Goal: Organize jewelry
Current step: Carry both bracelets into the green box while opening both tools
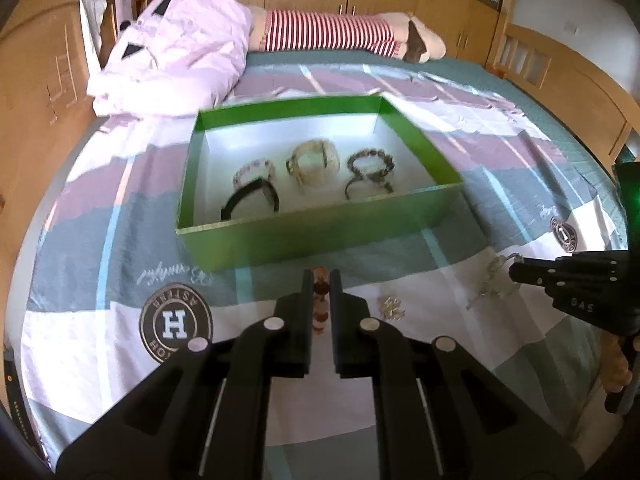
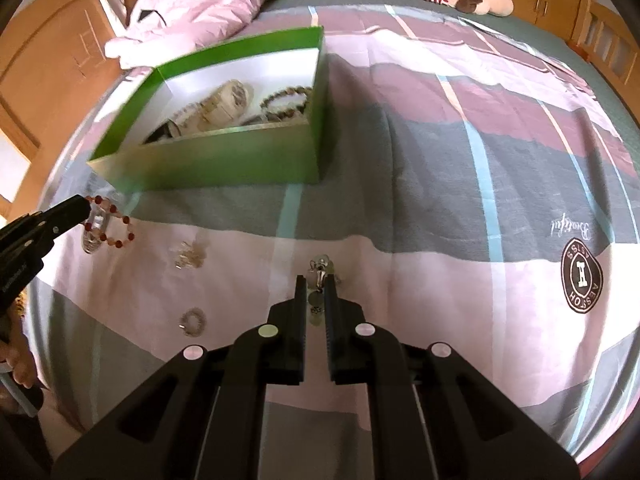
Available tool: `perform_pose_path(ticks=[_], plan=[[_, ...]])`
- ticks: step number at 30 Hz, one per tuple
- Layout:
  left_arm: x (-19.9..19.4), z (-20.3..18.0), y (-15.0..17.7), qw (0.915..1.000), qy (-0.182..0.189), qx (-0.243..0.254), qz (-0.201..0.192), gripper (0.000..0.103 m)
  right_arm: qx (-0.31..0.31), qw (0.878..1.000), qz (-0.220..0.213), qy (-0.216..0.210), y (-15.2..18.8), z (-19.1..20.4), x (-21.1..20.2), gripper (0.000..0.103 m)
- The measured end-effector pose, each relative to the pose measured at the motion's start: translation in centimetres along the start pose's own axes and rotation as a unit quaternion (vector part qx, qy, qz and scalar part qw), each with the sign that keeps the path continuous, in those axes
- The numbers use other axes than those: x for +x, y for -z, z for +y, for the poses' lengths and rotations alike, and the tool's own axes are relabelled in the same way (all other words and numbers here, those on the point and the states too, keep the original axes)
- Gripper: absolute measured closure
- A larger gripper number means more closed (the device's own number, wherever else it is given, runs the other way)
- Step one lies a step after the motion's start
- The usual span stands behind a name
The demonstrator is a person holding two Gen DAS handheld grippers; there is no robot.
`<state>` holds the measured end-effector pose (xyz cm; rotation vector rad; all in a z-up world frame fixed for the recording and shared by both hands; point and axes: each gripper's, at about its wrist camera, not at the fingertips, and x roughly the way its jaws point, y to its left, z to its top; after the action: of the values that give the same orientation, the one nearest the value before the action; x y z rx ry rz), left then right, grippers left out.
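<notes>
My left gripper (image 1: 321, 276) is shut on a bracelet of red and amber beads (image 1: 320, 300), low over the bedspread just in front of the green box (image 1: 320, 236). From the right wrist view the same bracelet (image 2: 114, 226) hangs as a ring from the left fingertips (image 2: 82, 206). My right gripper (image 2: 316, 280) is shut on a silver piece with small discs (image 2: 319, 270) on the pale patch of the bedspread; it also shows at the right edge (image 1: 516, 272) by that silver piece (image 1: 494, 284). Inside the box lie several bracelets (image 1: 314, 162).
Two more small silver pieces lie loose on the bedspread (image 2: 190, 256) (image 2: 193, 322); one shows between the grippers (image 1: 392, 306). A pink quilt (image 1: 180, 52) and a striped plush toy (image 1: 340, 32) lie at the bed's far end. Wooden cabinets surround the bed.
</notes>
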<state>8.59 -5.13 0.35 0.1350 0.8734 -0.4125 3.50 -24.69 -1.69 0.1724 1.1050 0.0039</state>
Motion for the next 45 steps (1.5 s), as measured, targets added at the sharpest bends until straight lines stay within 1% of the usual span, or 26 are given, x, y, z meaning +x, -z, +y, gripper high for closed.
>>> perform_pose_path(ticks=[2,5,8,10,12,13,15,17,19,21,23,24,27,28,31,33,34,37,40,41,42,43,44,45], plan=[[-0.7,0.0,-0.7,0.9999,0.003,-0.007,-0.011,0.096,-0.003,1.000,-0.009,-0.007,-0.3,0.4,-0.6,0.095],[-1.7,0.2,-2.7,0.9992,0.008,-0.019,-0.035,0.096,-0.012,1.000,-0.013,-0.016,-1.4,1.4,-1.1,0.095],[-2.4,0.1,-4.8,0.9986,0.008,-0.010,-0.052,0.096,-0.020,0.999,-0.024,-0.023,-3.2,2.3,-1.9,0.095],[-2.2,0.0,-6.2,0.9986,-0.003,0.001,-0.053,0.096,-0.028,0.999,-0.040,-0.021,-4.8,3.1,-2.7,0.095],[-1.6,0.2,-7.7,0.9983,-0.016,0.010,-0.056,0.096,-0.044,0.998,-0.053,-0.010,-6.5,3.8,-3.1,0.095],[-1.3,0.3,-8.2,0.9982,-0.017,0.011,-0.056,0.096,-0.047,0.997,-0.056,-0.006,-7.1,4.0,-3.2,0.095],[-0.4,0.6,-9.4,0.9983,-0.018,0.010,-0.055,0.096,-0.052,0.997,-0.062,-0.004,-9.3,4.3,-3.1,0.095],[1.6,1.0,-10.8,0.9991,-0.010,0.005,-0.040,0.096,-0.050,0.997,-0.063,-0.009,-11.3,4.3,-2.6,0.095],[3.4,0.8,-11.9,0.9996,-0.011,0.005,-0.026,0.096,-0.050,0.997,-0.062,-0.009,-12.7,4.4,-2.0,0.095],[5.5,0.1,-12.7,0.9995,-0.015,0.021,-0.017,0.096,-0.049,0.997,-0.062,-0.012,-14.0,4.6,-0.9,0.095],[6.9,-0.6,-12.6,0.9990,-0.022,0.035,-0.014,0.096,-0.056,0.997,-0.054,-0.008,-14.8,4.8,0.9,0.095],[8.0,-1.1,-12.5,0.9983,-0.027,0.050,-0.010,0.096,-0.061,0.997,-0.049,-0.003,-14.9,4.8,1.8,0.095],[10.6,-2.0,-11.7,0.9955,-0.042,0.085,0.005,0.096,-0.065,0.997,-0.022,0.016,-14.9,4.7,5.5,0.095],[11.3,-2.0,-11.5,0.9952,-0.039,0.089,0.012,0.096,-0.064,0.998,-0.007,0.021,-14.8,4.6,6.9,0.095],[12.9,-2.0,-11.2,0.9957,-0.032,0.084,0.021,0.096,-0.055,0.998,0.012,0.029,-14.8,4.1,9.2,0.095],[13.5,-2.2,-11.2,0.9961,-0.022,0.082,0.025,0.096,-0.045,0.999,0.017,0.024,-14.8,3.9,9.8,0.095],[13.7,-2.2,-11.1,0.9959,-0.024,0.083,0.027,0.096,-0.044,0.999,0.019,0.021,-14.7,3.9,10.0,0.095],[13.9,-2.2,-10.9,0.9958,-0.028,0.082,0.029,0.096,-0.060,0.998,0.011,0.035,-14.5,4.6,10.0,0.095],[14.1,-2.0,-10.9,0.9960,-0.029,0.075,0.040,0.095,-0.056,0.998,0.014,0.035,-14.3,4.5,10.2,0.095],[14.0,-1.9,-10.9,0.9962,-0.029,0.070,0.043,0.093,-0.055,0.998,0.015,0.040,-14.2,4.6,10.0,0.094],[13.9,-1.7,-10.9,0.9966,-0.029,0.065,0.043,0.081,-0.053,0.998,0.016,0.043,-14.2,4.6,9.9,0.088],[13.7,-1.6,-10.9,0.9968,-0.031,0.060,0.043,0.069,-0.047,0.998,0.015,0.036,-14.2,4.5,9.6,0.079],[13.3,-1.5,-10.9,0.9961,-0.058,0.053,0.039,0.057,-0.042,0.999,0.016,0.026,-14.2,4.5,9.4,0.072],[13.1,-1.5,-11.0,0.9949,-0.079,0.052,0.036,0.050,-0.035,0.999,0.016,0.023,-14.2,4.4,9.1,0.065]])
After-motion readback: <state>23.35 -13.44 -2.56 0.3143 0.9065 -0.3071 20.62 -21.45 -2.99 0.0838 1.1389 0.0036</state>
